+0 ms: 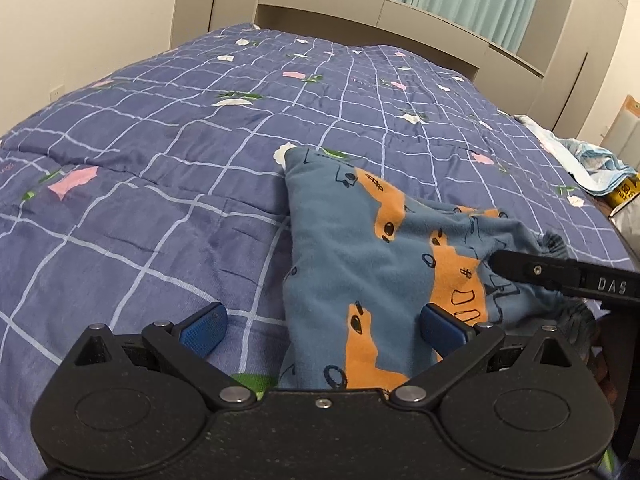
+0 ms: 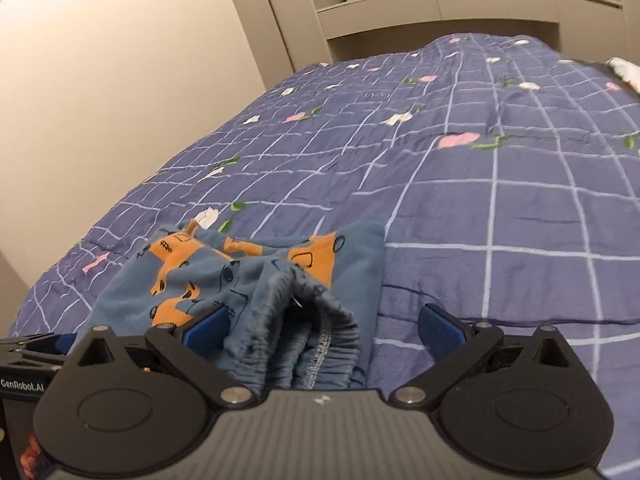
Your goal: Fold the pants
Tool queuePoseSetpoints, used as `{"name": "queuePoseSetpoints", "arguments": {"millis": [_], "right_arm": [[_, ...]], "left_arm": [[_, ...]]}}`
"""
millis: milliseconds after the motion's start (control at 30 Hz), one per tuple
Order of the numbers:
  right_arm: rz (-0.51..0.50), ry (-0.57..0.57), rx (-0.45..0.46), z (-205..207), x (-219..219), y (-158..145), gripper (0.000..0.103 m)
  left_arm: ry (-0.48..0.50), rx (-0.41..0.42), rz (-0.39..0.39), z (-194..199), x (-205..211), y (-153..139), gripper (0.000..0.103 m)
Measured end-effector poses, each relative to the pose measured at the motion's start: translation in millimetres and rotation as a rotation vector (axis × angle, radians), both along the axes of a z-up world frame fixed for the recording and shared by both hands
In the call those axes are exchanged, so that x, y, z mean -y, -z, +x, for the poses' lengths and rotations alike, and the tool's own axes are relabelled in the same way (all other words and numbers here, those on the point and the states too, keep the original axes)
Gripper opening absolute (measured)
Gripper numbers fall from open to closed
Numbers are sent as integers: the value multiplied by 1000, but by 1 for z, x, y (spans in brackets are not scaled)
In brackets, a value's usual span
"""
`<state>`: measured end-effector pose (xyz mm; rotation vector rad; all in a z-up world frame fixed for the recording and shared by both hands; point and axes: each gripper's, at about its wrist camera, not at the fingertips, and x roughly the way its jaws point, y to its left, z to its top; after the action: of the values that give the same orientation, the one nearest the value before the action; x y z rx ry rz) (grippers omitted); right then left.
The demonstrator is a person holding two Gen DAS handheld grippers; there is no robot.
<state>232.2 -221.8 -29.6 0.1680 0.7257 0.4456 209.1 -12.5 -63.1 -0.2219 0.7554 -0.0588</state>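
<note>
We hold the left gripper [image 1: 322,330] and right gripper [image 2: 322,330] agape over the bunched pants [image 1: 372,256] on the bed [image 1: 160,184], likely to seize the waistband [image 2: 316,340] and spread it.

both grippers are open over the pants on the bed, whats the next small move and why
Probably close the right gripper on the gathered waistband. That bunched elastic edge already lies between its open fingers, so a pinch there seems the nearest grip. The left gripper is also open, with the pants lying rumpled on the blue checked quilt, so they likely need lifting and straightening before any fold.
</note>
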Motion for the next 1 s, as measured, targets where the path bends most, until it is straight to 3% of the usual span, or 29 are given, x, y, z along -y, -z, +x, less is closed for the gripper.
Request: {"name": "queuePoseSetpoints", "arguments": {"millis": [467,667,933,1000], "right_arm": [[64,-1,19,0,8,4,103],[120,14,15,-4,16,1,102],[181,60,0,-9,26,0,80],[192,57,-10,-10,27,1,69]], "left_arm": [[8,7,-7,-4,0,2,102],[15,-38,-50,-6,-7,-6,102],[6,-47,-140,-13,-12,-13,102],[-6,-38,-174,-14,-15,-14,99]]}}
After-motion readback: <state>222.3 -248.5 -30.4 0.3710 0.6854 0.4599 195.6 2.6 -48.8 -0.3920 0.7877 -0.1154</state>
